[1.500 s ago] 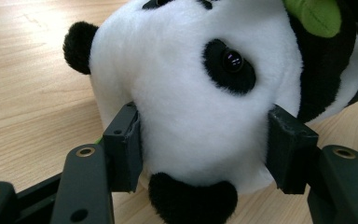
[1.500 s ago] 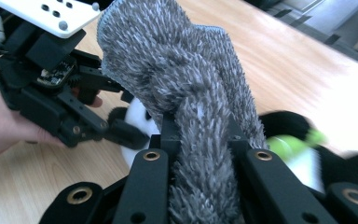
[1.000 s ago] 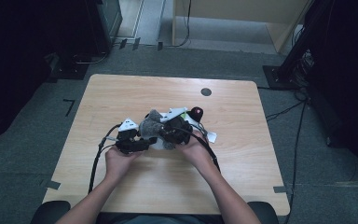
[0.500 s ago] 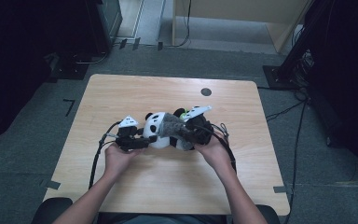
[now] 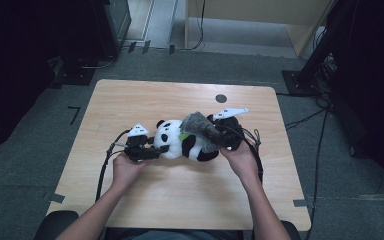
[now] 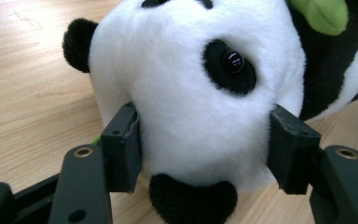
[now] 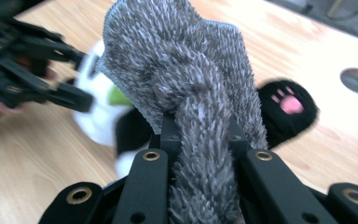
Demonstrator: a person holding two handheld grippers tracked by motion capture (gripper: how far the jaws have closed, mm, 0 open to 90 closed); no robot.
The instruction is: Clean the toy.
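A black-and-white panda plush (image 5: 172,142) lies on its side in the middle of the wooden table (image 5: 180,200). My left gripper (image 5: 154,150) is shut on its head; in the left gripper view the pads (image 6: 123,147) press into the white fur on both sides of the panda (image 6: 191,93). A grey fuzzy cloth (image 5: 197,127) is held just above the panda's body by my right gripper (image 5: 216,137). In the right gripper view that gripper (image 7: 200,128) is shut on the cloth (image 7: 182,60), with the panda's paw (image 7: 286,105) behind it.
A round hole (image 5: 221,98) sits in the table top behind the plush. Cables (image 5: 105,170) trail from both grippers toward the person. Black stands and cables (image 5: 320,75) are on the floor to the right of the table.
My right gripper has carried the grey cloth to the right and slightly up, uncovering the panda's head and chest. The left gripper has stayed in place on the head.
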